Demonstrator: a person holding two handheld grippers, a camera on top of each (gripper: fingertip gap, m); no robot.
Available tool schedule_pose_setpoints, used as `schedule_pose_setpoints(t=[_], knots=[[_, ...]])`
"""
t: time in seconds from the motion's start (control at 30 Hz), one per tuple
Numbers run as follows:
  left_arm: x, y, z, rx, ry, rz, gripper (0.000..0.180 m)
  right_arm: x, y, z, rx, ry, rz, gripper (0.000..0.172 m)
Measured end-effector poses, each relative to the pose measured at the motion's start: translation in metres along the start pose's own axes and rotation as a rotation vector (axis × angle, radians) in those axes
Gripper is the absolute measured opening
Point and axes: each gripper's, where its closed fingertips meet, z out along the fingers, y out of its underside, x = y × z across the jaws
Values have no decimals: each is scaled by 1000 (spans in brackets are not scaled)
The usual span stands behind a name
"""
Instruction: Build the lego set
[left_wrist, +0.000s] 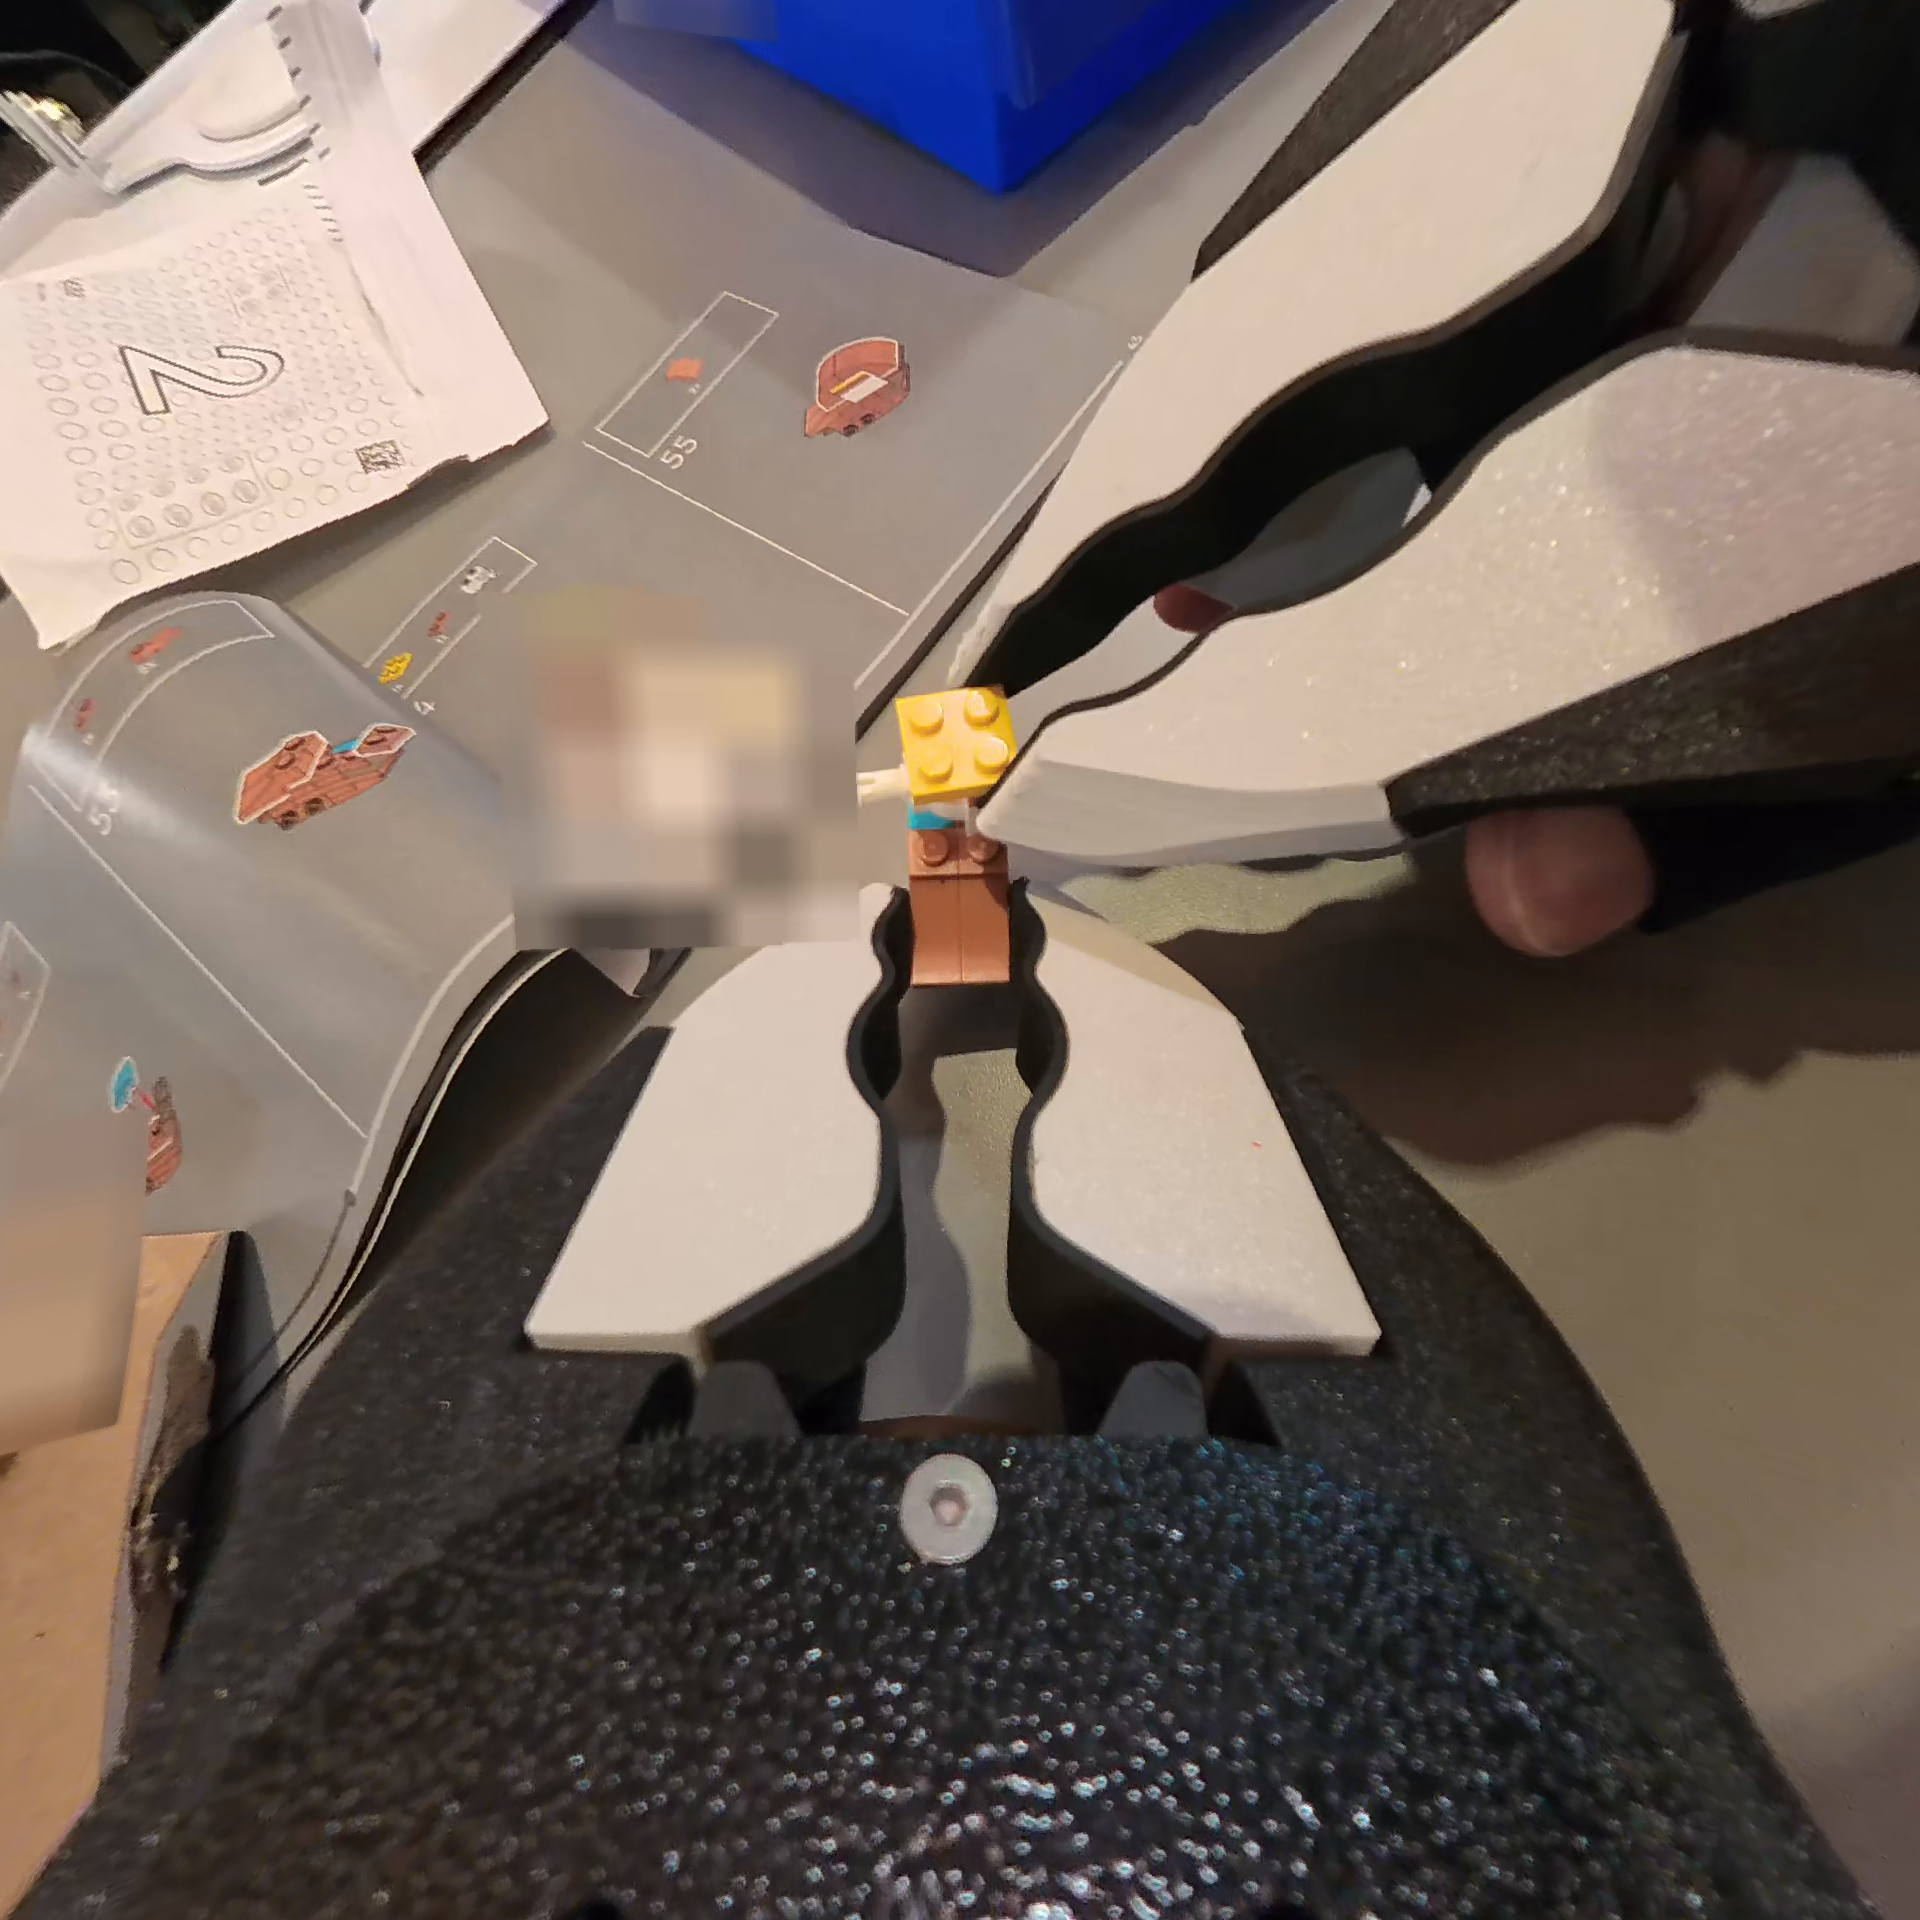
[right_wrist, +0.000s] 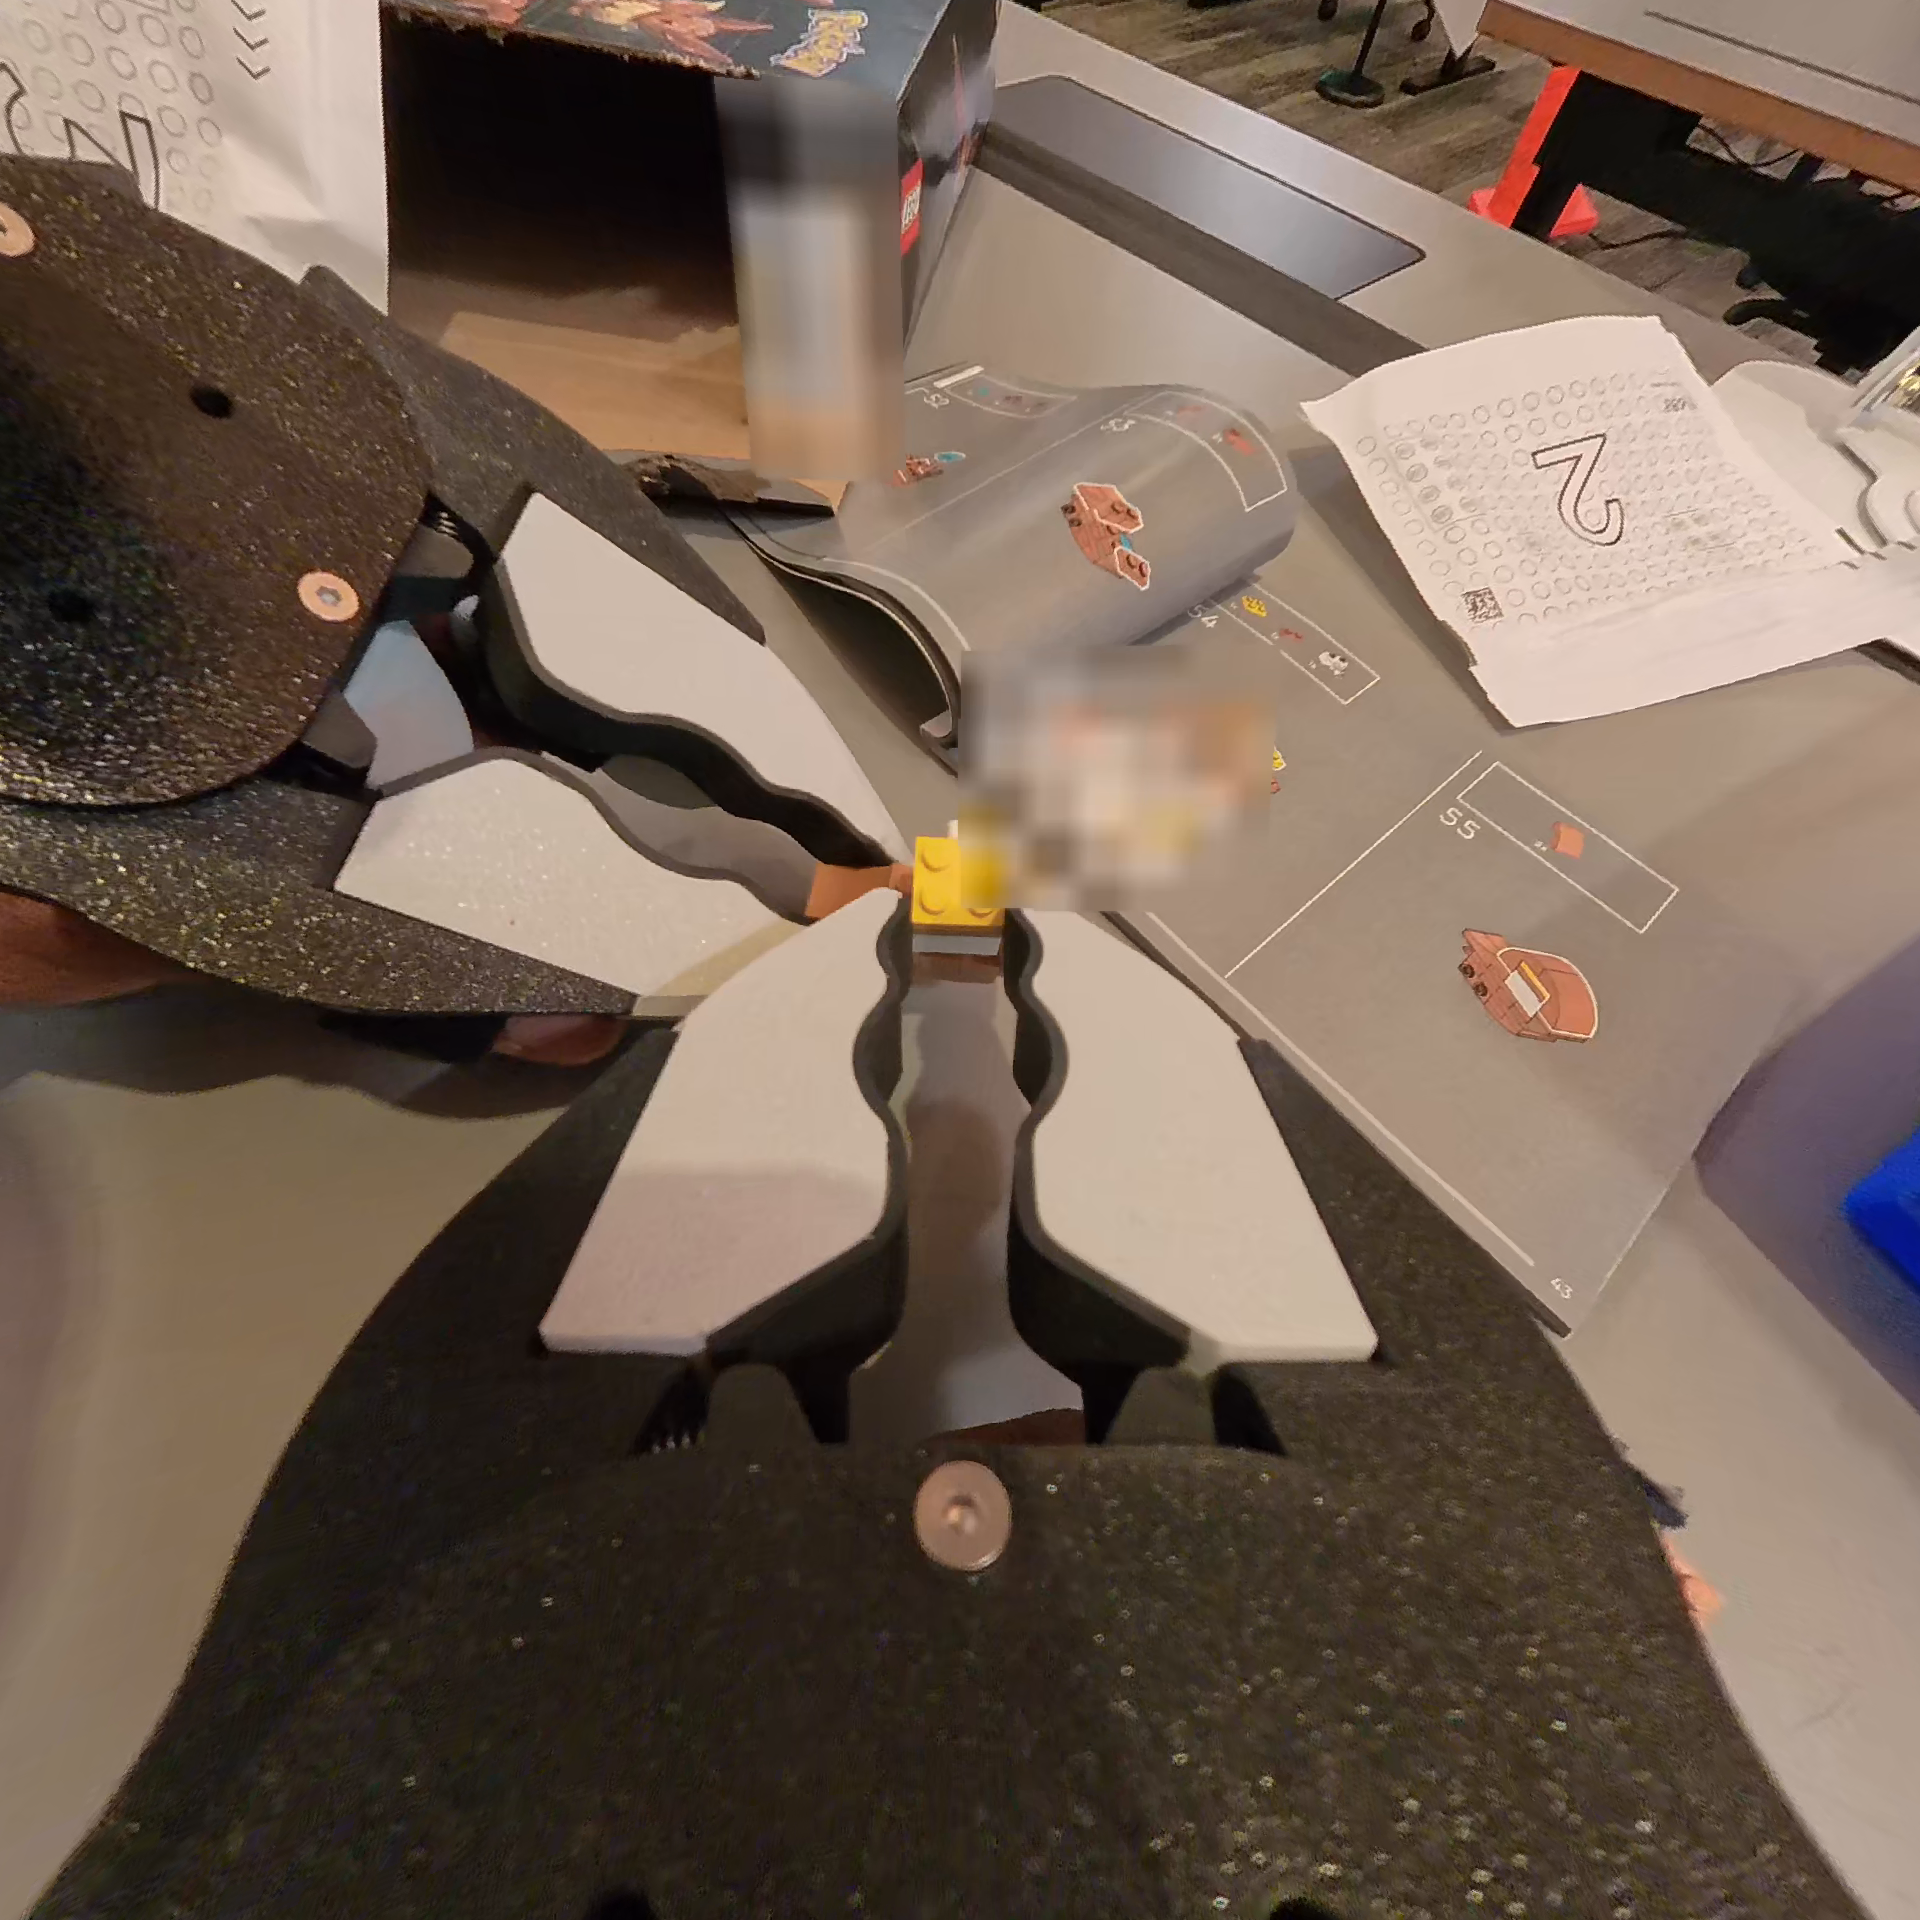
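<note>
- Grey matte surface (right_wrist: 208, 1299) is carrying an open instruction booklet (right_wrist: 1455, 1091) with printed brick diagrams and step numbers, which I'm leaving unread.
- White paper bag (left_wrist: 239, 416), printed with circles and a large numeral, is lying beside the booklet; a printed cardboard box (right_wrist: 582, 208) is standing open behind, and a blue bin (left_wrist: 883, 94) is sitting farther back.
- Left gripper (left_wrist: 956, 935) is showing narrowly parted fingers pressing on the brown brick stack (left_wrist: 958, 914), held above the surface.
- Right gripper (right_wrist: 956, 940) is coming in crosswise, its fingers clamping the studded yellow plate (left_wrist: 954, 746) topping that same small assembly.
</note>
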Motion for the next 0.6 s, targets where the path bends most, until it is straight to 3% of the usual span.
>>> schedule_pose_setpoints(t=[0.6], knots=[[-14, -3, -3, -14, -196, 171, 17, 2, -3, 3, -3, 24, 70, 16]])
